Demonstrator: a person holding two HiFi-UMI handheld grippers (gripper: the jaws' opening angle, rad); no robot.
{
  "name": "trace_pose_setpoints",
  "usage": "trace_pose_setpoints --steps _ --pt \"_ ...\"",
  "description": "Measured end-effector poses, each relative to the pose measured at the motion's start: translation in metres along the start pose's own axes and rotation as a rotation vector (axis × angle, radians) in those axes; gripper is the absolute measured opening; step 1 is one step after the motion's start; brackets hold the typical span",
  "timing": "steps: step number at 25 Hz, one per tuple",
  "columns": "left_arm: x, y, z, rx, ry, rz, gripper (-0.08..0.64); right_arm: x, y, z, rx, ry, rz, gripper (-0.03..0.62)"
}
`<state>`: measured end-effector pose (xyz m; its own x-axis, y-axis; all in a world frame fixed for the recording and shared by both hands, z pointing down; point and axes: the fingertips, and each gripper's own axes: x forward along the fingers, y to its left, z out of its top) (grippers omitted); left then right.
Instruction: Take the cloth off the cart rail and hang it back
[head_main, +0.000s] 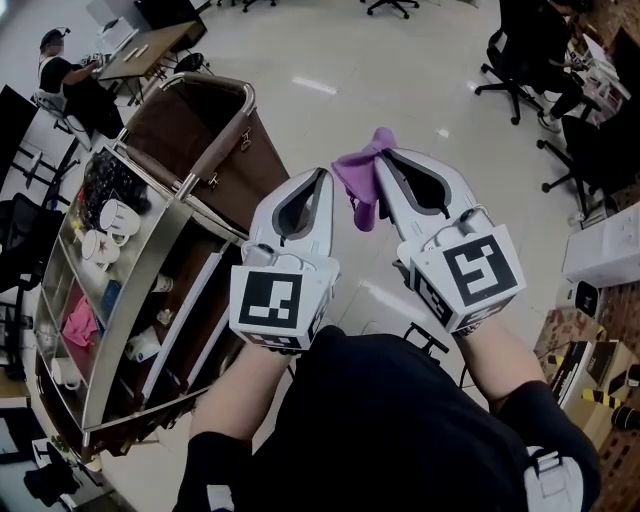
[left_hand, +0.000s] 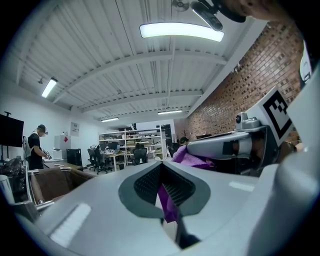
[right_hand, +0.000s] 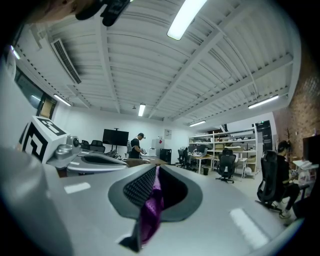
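A purple cloth (head_main: 360, 185) hangs in the air between my two grippers, above the floor and to the right of the cart. In the head view my left gripper (head_main: 322, 172) is shut on the cloth's left end, and my right gripper (head_main: 382, 153) is shut on its upper right part. The left gripper view shows a strip of the cloth (left_hand: 169, 202) pinched between the closed jaws of the left gripper (left_hand: 160, 164). The right gripper (right_hand: 157, 167) likewise has the cloth (right_hand: 151, 210) caught between its pads. The cart rail (head_main: 222, 140), wrapped in brown, lies to the left of and below the grippers.
The cart (head_main: 150, 250) stands at the left with a brown bag, white cups and a pink cloth (head_main: 80, 322) on its shelves. A person (head_main: 65, 75) works at a desk at the far left. Office chairs (head_main: 520, 60) and boxes (head_main: 610, 245) stand to the right.
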<state>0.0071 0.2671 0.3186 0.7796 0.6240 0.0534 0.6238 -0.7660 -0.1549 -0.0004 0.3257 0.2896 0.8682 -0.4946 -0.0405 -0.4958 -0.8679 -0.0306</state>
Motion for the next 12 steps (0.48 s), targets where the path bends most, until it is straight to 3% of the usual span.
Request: trace_pose_setpoints --steps 3,12 --pt "0.015 0.007 0.01 0.032 -0.104 0.008 0.0 0.012 -0.01 0.003 -0.015 -0.039 0.014 0.02" --pt "0.049 0.047 -0.004 -0.001 -0.117 0.052 0.0 0.065 -0.021 -0.008 -0.026 -0.009 0.069 0.02"
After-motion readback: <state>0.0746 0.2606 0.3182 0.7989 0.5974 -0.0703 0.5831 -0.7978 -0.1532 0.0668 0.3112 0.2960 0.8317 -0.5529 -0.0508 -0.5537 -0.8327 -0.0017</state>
